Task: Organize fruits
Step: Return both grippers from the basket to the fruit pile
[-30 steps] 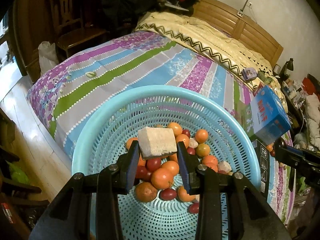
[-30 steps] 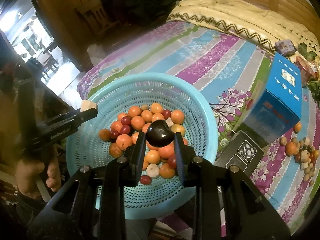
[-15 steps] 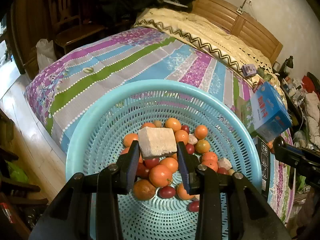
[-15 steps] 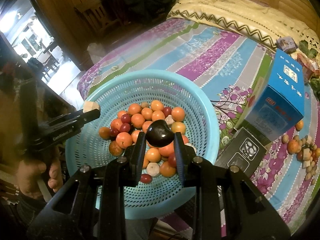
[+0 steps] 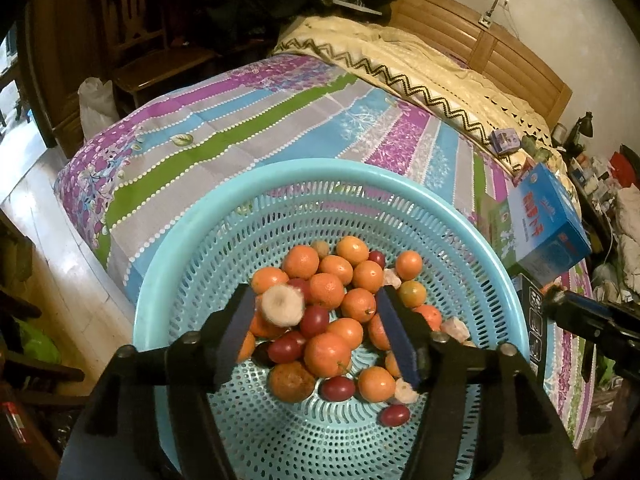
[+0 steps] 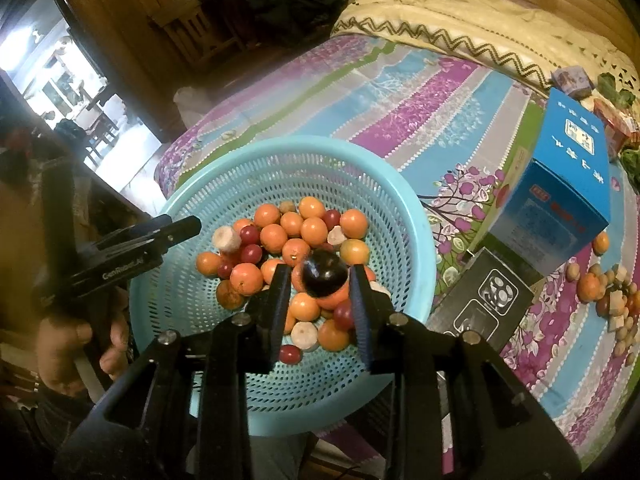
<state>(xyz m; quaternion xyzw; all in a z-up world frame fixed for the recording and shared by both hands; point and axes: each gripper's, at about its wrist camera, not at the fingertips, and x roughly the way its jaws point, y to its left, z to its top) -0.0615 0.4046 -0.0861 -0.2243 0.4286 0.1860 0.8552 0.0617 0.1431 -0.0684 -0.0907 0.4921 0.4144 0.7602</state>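
Both grippers are opening over the basket: left gripper dropping a pale chunk at nine o'clock, right gripper apparently freeing a dark plum; sorting is advancing.

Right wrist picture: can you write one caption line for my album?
Right gripper opening to let a dark plum drop into the blue basket of oranges.

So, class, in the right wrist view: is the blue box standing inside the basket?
No: the blue box stands on the striped bedspread, outside the rim of the turquoise basket.
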